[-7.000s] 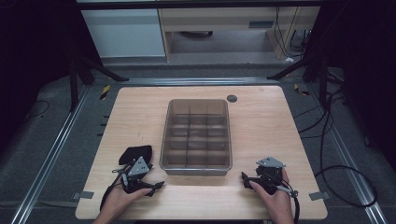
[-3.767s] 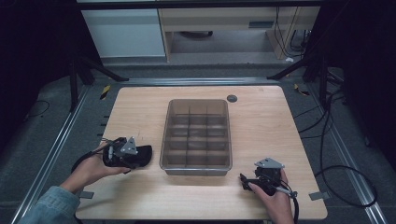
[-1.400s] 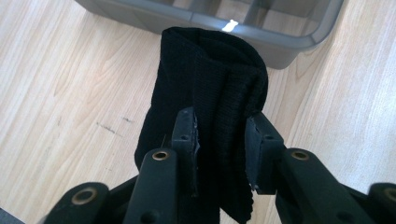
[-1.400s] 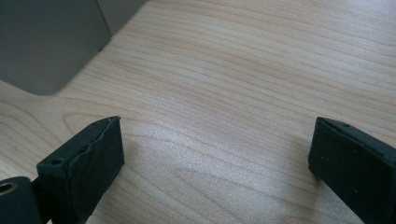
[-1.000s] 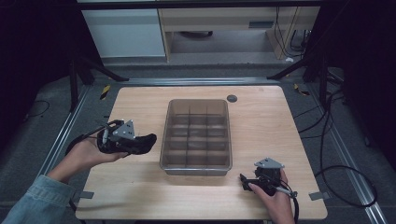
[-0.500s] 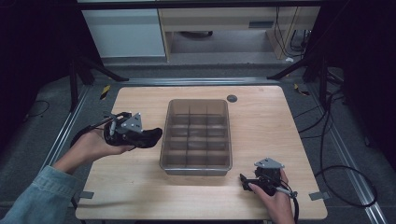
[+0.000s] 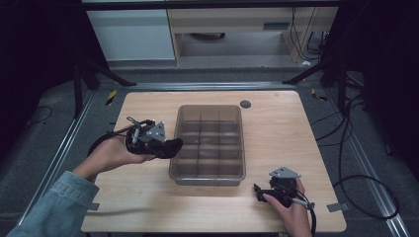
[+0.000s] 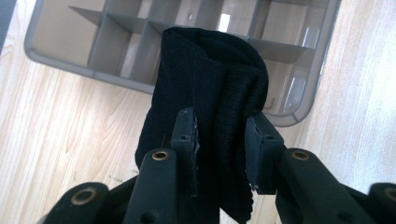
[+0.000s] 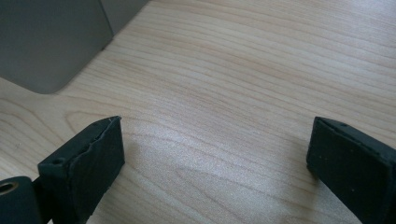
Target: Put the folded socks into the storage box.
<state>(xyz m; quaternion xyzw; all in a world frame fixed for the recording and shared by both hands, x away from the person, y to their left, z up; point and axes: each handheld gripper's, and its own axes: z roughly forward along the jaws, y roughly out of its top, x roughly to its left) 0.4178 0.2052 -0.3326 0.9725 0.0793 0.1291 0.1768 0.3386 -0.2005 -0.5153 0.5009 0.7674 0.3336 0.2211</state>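
Black knitted cloth (image 8: 210, 93), folded or rolled into a thick bundle, sat pinched between the pads of my left tongs (image 8: 219, 140); the knit bulged above both pads, so the grip was on the bundle's lower part, and its upper end stood free. I judged that this hold left the free end clear to go into a cell first. In the high view the left tongs (image 7: 170, 146) hung just beside the left wall of the grey translucent plastic divider box (image 7: 208, 109), with the bundle's tip at, or just over, that rim; I could not tell whether it touched. The box stood in the middle of the light wooden table (image 7: 276, 123), its cells open upward, so reaching a cell looked to me like a short move across the rim.

My right tongs (image 7: 258, 190) rested low on the table near the box's near right corner, jaws spread wide over bare wood with nothing between them. I took this as parking: out of the left hand's path, yet close enough to steady the box. The step in hand, as I read it, was carrying the cloth over the box, with the drop into a cell not yet made.
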